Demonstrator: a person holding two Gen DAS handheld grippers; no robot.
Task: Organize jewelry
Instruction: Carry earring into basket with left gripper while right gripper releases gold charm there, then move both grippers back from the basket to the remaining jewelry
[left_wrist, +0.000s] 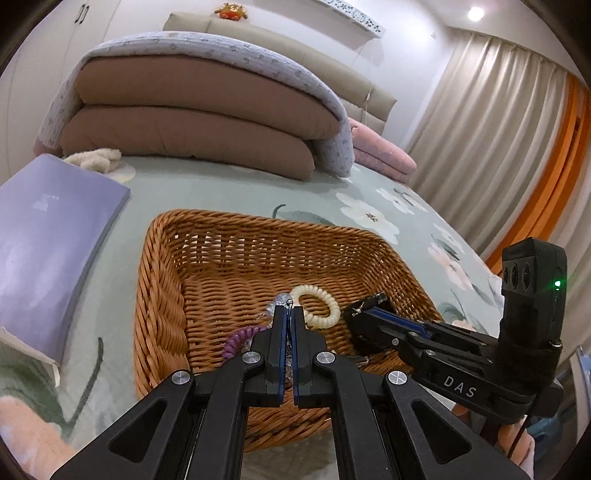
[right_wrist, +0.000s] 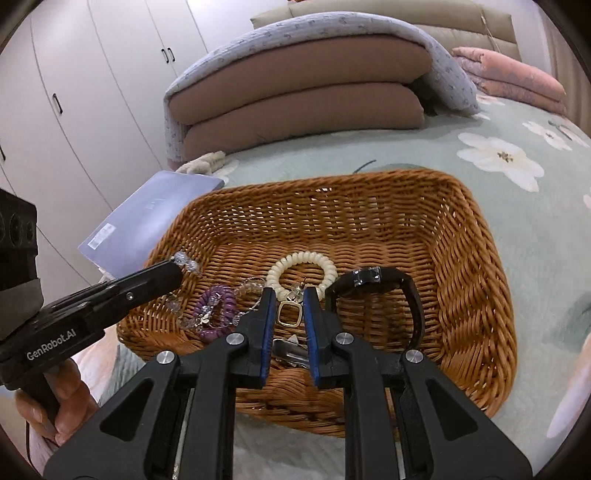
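Floral green bedsheet is spread under folded brown quilts. A lilac book is laid beside the rectangular woven wicker basket. "GenRobot.AI" is printed on the left gripper, "DAS" on the right gripper. Left jaws are seen clamped on a clear crystal bead bracelet, lifted over the basket's left side. Right jaws are parted around a gold square pendant. Cream spiral hair tie, purple spiral hair tie and black watch are left on the basket floor.
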